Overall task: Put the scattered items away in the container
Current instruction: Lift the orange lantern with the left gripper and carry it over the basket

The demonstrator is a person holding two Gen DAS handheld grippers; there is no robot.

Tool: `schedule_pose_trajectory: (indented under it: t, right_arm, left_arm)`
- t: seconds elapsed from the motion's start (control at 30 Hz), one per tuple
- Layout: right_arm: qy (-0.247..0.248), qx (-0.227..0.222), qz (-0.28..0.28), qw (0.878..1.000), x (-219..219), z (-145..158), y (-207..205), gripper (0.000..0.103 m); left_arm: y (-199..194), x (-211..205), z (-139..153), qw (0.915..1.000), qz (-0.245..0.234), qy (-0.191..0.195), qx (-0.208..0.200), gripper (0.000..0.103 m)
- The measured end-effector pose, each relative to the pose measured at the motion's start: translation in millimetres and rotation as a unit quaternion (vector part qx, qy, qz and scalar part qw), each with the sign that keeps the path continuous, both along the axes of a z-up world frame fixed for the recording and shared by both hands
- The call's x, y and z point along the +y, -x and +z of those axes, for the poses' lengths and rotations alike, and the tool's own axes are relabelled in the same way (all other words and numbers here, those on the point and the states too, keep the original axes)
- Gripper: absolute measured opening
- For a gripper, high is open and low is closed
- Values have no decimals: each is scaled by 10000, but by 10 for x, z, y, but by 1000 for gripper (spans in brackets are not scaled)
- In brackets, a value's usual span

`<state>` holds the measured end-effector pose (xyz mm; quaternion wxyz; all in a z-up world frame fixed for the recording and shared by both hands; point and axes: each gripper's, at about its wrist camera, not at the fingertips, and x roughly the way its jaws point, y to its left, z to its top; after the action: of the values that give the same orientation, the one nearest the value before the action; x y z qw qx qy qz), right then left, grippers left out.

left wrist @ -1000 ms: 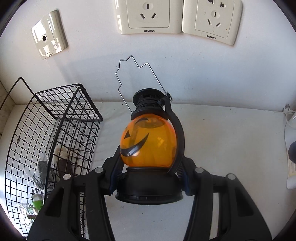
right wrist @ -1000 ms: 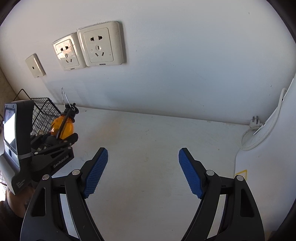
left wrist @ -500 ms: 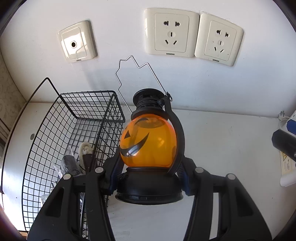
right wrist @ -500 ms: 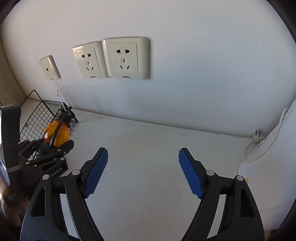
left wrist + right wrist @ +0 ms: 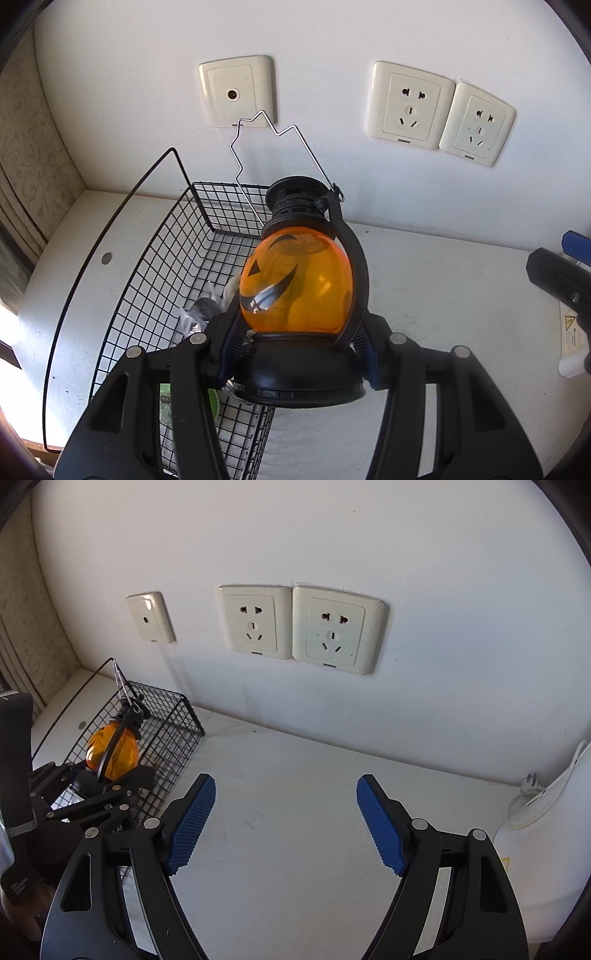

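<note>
My left gripper (image 5: 299, 354) is shut on the black base of an orange pumpkin lantern (image 5: 295, 284) with a thin wire handle. It holds the lantern upright over the right edge of a black wire basket (image 5: 162, 258), which holds several small items. In the right wrist view the lantern (image 5: 112, 751) hangs over the basket (image 5: 170, 716) at the left. My right gripper (image 5: 284, 819) is open and empty above the white tabletop, well right of the basket.
A white wall with two sockets (image 5: 299, 627) and a coax plate (image 5: 149, 616) stands close behind the table. A white cable with a plug (image 5: 532, 794) lies at the right. A patterned wall (image 5: 22, 155) bounds the left side.
My left gripper has carried the lantern left, from beside the basket to over its right edge. The right gripper has swung its view left and stayed open.
</note>
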<state>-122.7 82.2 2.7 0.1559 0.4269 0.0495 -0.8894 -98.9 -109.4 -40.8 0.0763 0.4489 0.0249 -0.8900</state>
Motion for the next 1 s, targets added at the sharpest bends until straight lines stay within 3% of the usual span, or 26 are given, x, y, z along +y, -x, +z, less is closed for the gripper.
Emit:
schedule_pose_trajectory:
  t: [0.43,1.0]
  right_arm:
    - [68,87,701,9975,-639,146,-101,80]
    - [68,2,1310,9914,-1172,107,-283,80]
  left_arm:
    - [-393,-520,137,9980,632,7,14,48]
    - [-836,-915,-20,9940,1073,-41,-205,48]
